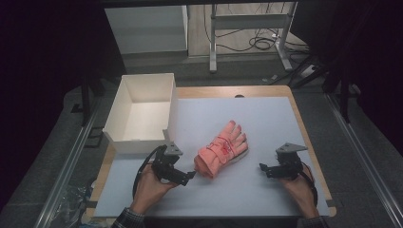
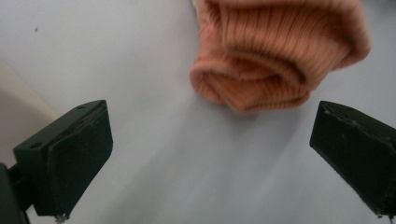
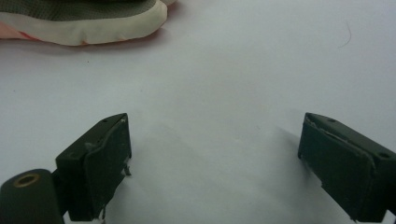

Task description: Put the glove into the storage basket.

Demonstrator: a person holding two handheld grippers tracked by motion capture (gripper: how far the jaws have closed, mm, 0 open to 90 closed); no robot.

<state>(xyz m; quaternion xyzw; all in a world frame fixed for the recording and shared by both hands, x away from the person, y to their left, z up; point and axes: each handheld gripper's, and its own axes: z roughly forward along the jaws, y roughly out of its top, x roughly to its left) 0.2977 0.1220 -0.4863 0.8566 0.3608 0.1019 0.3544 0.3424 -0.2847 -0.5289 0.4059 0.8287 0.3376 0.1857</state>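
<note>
Where the bench [image 1: 266, 190] spreads its pale sheet under both our hands, we take it as the biggest thing, running ahead of and between the two grippers. Next in size is the white box [image 1: 142, 111], open at the top, which sits ahead of our left gripper [image 1: 189, 175] and a little to its outer side, its near wall close to the grey plate on that gripper.

The pink glove [image 1: 222, 148] lies flat on the bench between our grippers, much nearer the left one. Its ribbed cuff points at the left gripper and its fingers point away, toward the far right. In the left gripper view the cuff [image 2: 275, 60] lies just ahead of the jaws and slightly toward the right jaw, apart from both pads; we cannot tell whether anything touches it. The left gripper [image 2: 210, 149] stands wide open with nothing but bare bench between the jaws.

Our right gripper [image 1: 263, 167] is well apart from the glove, with its tips pointing toward it. In the right gripper view its jaws are spread wide over bare bench [image 3: 215, 84], gripping nothing, and the glove's pale edge [image 3: 93, 23] lies farther ahead toward the left jaw's side.
</note>
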